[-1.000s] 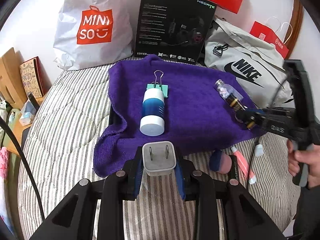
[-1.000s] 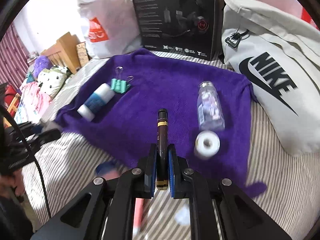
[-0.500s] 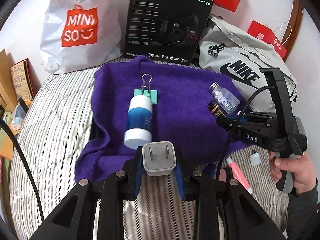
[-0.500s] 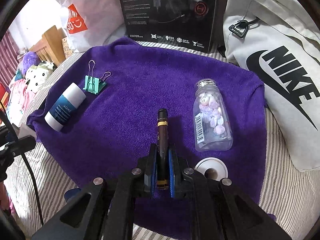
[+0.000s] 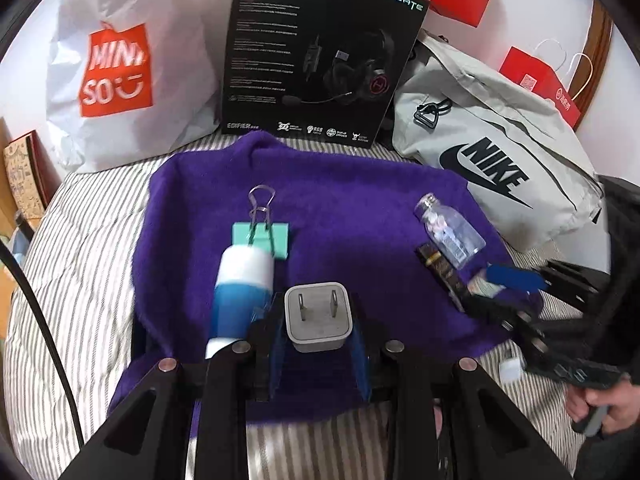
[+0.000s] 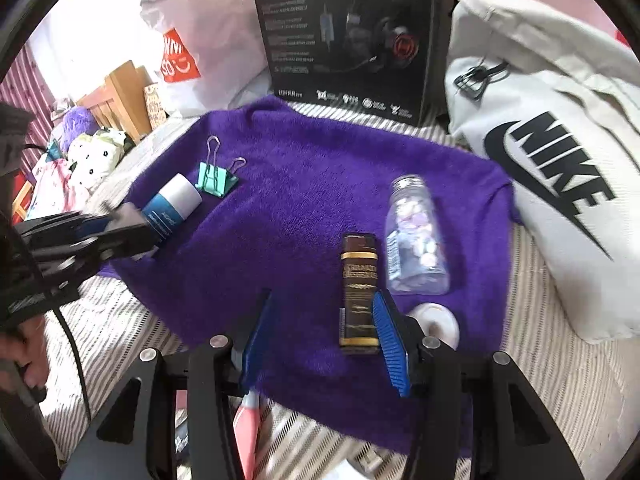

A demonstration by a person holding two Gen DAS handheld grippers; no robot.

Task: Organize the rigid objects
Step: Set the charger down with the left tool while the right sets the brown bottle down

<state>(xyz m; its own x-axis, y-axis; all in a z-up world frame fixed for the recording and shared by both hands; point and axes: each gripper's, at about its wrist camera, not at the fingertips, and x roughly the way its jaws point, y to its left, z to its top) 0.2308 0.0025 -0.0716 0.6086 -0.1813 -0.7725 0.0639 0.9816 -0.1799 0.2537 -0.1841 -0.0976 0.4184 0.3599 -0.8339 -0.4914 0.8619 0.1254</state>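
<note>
Bright, fisheye-warped, perhaps slightly motion-blurred.

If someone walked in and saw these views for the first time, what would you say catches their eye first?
Probably the purple towel spread over the striped bed, with small things laid on it: a white and blue tube beside a teal binder clip on the left, a clear bottle on the right. Next, the dark brown stick lying between the open right gripper, whose jaws have just been opening, and the white plug adapter clamped in the left gripper.

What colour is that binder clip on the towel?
Mint green, with silver wire handles. The binder clip shows best in the right wrist view.
</note>
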